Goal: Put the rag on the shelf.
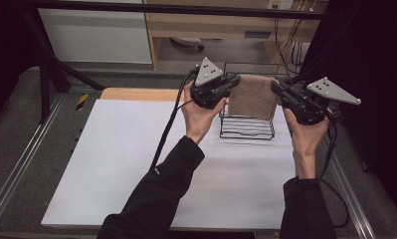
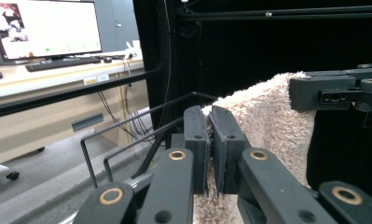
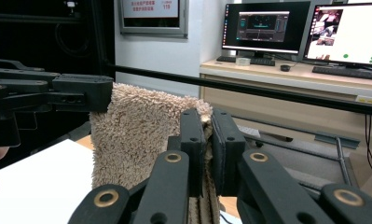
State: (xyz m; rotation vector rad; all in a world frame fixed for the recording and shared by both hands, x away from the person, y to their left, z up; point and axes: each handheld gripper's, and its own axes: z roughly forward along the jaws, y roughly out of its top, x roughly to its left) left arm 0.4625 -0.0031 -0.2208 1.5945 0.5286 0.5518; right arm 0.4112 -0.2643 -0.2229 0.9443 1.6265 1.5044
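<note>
A person at a white table [image 1: 136, 164] holds a beige towel [image 1: 253, 97] stretched upright between two hand-held grippers, above a black wire rack [image 1: 247, 128] that stands at the far right of the tabletop. The left gripper [image 1: 232, 83] pinches the towel's upper left corner, the right gripper [image 1: 276, 88] its upper right corner, and the cloth hangs down flat between them, its lower edge in front of the rack's wires. In the left gripper view the two black jaws stand pressed together on the fluffy towel [image 2: 267, 121], a fold of pile squeezed between the pads, with the right gripper [image 2: 293, 93] clamped on the far top corner and the wire rack [image 2: 127, 135] below to the left. In the right gripper view the jaws likewise close on the towel [image 3: 132, 130] edge, the cloth running away to the left gripper [image 3: 110, 93] at the opposite corner. Desks with lit monitors [image 3: 267, 28] stand in the background beyond the table
</note>
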